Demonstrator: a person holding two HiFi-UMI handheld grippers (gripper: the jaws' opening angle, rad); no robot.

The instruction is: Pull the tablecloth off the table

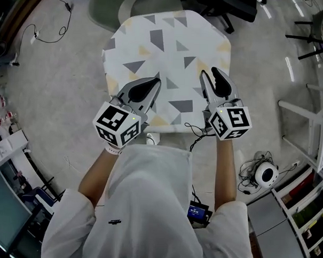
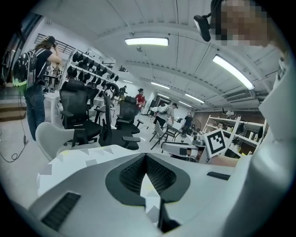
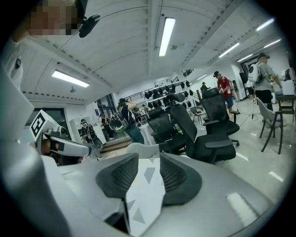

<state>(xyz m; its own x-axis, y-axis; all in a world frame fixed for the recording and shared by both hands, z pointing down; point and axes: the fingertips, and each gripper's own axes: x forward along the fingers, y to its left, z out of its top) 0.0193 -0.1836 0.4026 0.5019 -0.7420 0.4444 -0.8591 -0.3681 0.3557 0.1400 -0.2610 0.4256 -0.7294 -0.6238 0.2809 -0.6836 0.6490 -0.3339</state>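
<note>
Closest in, the person's white shirt point(image 1: 147, 205) fills the bottom of the head view, with both forearms reaching forward over the near edge of the table. The table itself is hidden. The tablecloth point(image 1: 166, 30), white with grey and yellow triangles, still lies flat over the whole top and hangs a little over the sides.

The 2 grippers hang side by side over the near end of the cloth, pointing away from the person, which looks like the setup for taking the near hem. The left gripper point(image 1: 155, 84) has its jaws closed tip to tip. Its own view shows only the cloth below through the small gap behind the tips, so it grasps nothing. The right gripper point(image 1: 211, 73) has its jaws apart, with patterned cloth showing below and between them, and the pads press on nothing.

I'd judge the pull has not started. A pale chair point(image 1: 110, 8) stands at the far end, clear of a pull toward the person. A black cable point(image 1: 196, 130) loops near the right gripper.
</note>
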